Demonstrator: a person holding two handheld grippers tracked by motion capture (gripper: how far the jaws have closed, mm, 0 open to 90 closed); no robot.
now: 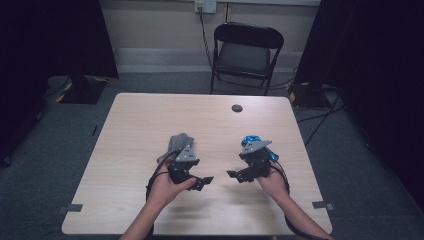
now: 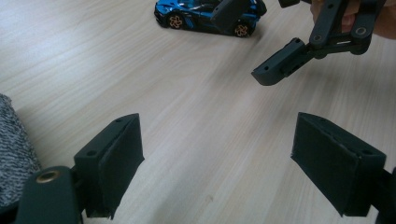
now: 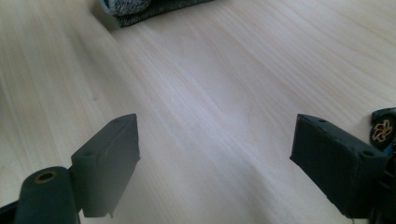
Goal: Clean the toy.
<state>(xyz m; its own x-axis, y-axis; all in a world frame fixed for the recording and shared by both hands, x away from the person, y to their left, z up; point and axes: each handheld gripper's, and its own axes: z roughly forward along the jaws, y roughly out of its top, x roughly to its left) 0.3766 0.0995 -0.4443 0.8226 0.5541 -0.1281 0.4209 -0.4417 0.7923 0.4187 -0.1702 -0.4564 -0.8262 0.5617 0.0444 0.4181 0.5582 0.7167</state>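
Landmark: pale wood-grain table [image 1: 150, 125]. Left of its middle, toward the near edge: crumpled grey knitted cloth [image 1: 178, 143], lying flat, partly behind the left gripper [image 1: 204, 181]. That gripper sits in the person's left hand [image 1: 167, 187], forearm coming in from the near edge, jaws turned inward toward the table's midline; in the left gripper view the black jaws [image 2: 219, 163] stand wide apart with bare wood between them, nothing held, cloth edge [image 2: 14, 154] at the left margin. Right of the midline: right gripper [image 1: 235, 175] in the right hand [image 1: 272, 184], jaws turned inward to face the left one, tips near each other but apart. In the right gripper view its jaws [image 3: 215, 163] are equally wide, holding nothing, hovering above bare table. Just beyond the right gripper: small blue toy sports car with gold-spoked wheels [image 2: 210, 16], standing on its wheels on the tabletop, untouched. No readable writing or labels anywhere. Far table edge: round dark cable grommet [image 1: 237, 108]. Past the table: black folding chair [image 1: 246, 52].
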